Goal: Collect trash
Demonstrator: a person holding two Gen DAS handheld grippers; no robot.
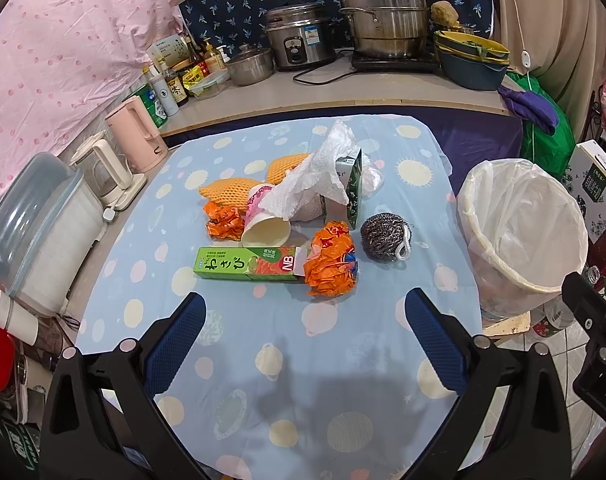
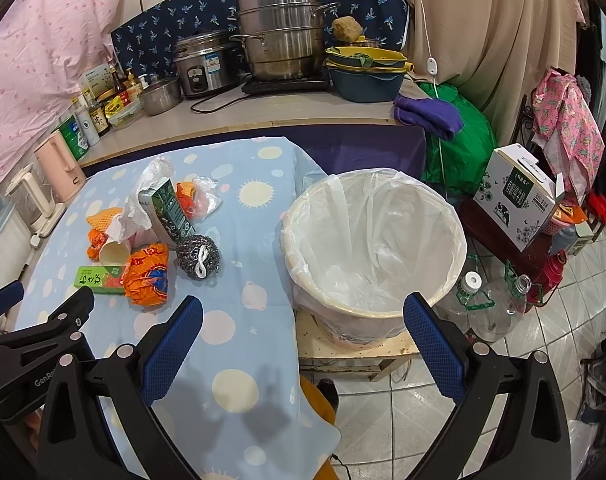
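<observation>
I am holding both grippers above the near edge of the counter point(image 1: 115, 304), which is wearing a pale blue cloth with round prints. The left gripper point(image 1: 305, 344) is hanging with its blue fingers point(image 1: 175, 344) spread wide and nothing between them; the right gripper point(image 2: 303, 344) is doing the same, released and empty.

The trash is lying in a loose heap around the middle of the counter. Through the left wrist camera I am seeing a green wasabi box point(image 1: 247, 265) lying flat nearest me, its end touching a crumpled orange wrapper point(image 1: 331, 259). Just behind them a paper cup point(image 1: 263, 224) is lying on its side, with a second orange wrapper point(image 1: 223, 221) beside it, orange foam netting point(image 1: 227, 190) and a sheet of white bubble wrap point(image 1: 315, 176) draped over the pile. A green carton point(image 1: 355, 192) is leaning there, and a steel wool scourer point(image 1: 385, 234) is sitting just right of it.

The right wrist camera is giving me what the left one cuts short: the whole mouth of the lined trash bin point(image 2: 459, 248) standing on a low stool off the counter's right edge, and clear plastic bottles point(image 2: 499, 304) on the tiled floor beyond it.
</observation>
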